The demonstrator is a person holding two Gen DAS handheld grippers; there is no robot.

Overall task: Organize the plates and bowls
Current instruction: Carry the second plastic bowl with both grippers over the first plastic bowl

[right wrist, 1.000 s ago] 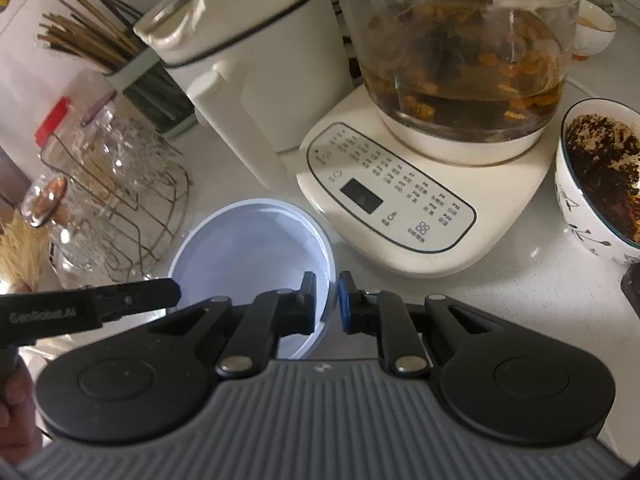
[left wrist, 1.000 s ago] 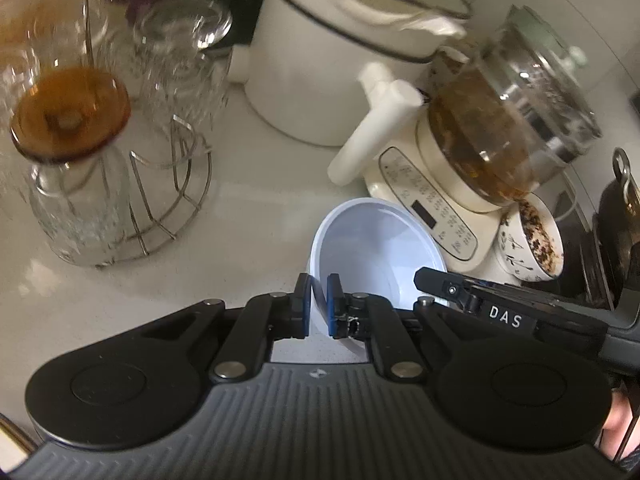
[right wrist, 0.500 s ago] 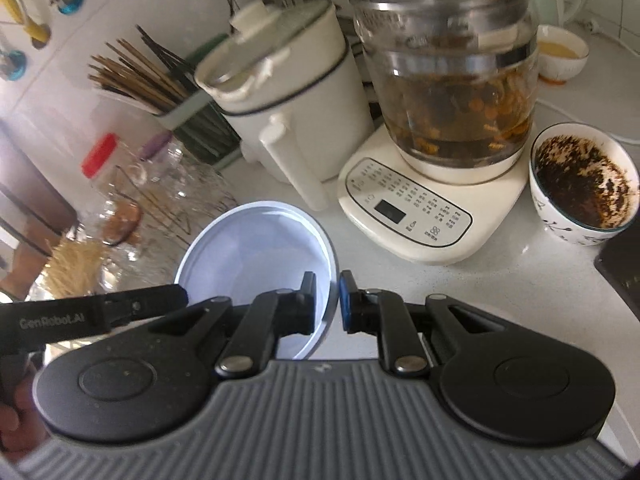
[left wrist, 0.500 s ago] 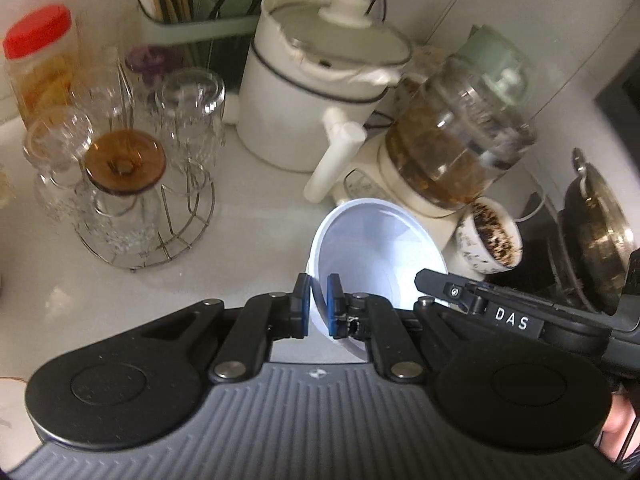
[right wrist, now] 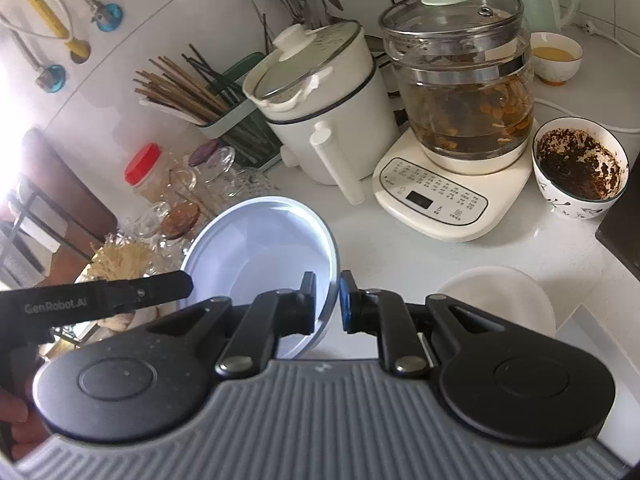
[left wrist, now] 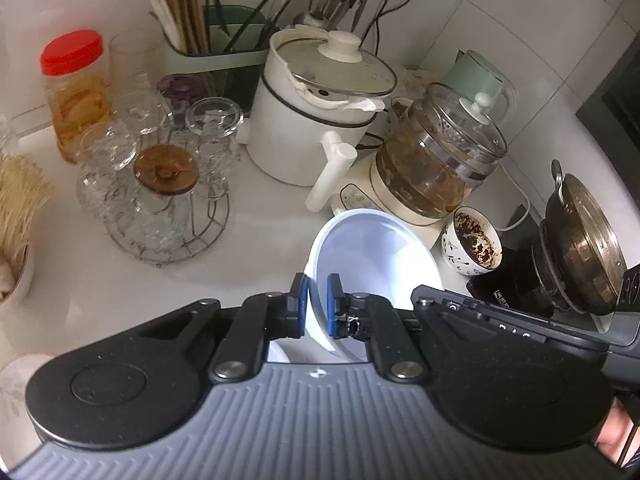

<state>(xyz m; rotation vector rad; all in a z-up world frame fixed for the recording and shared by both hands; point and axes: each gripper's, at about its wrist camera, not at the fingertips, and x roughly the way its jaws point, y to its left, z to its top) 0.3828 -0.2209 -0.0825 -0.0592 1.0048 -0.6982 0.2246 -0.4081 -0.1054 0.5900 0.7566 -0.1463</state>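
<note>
Two claws carried a white bowl (left wrist: 372,256) above a crowded kitchen worktop (left wrist: 256,232). The left claw (left wrist: 318,306) was clenched on the rim at one side, the right claw (right wrist: 327,304) clamped on the opposite edge, with the bowl tilted in the air in front of a white pot (left wrist: 316,112) and a glass kettle (right wrist: 460,92). The step in hand looked like carrying. Next, both claws would need to bring the bowl to a stacking spot, perhaps the white dish (right wrist: 500,300) nearby.
</note>
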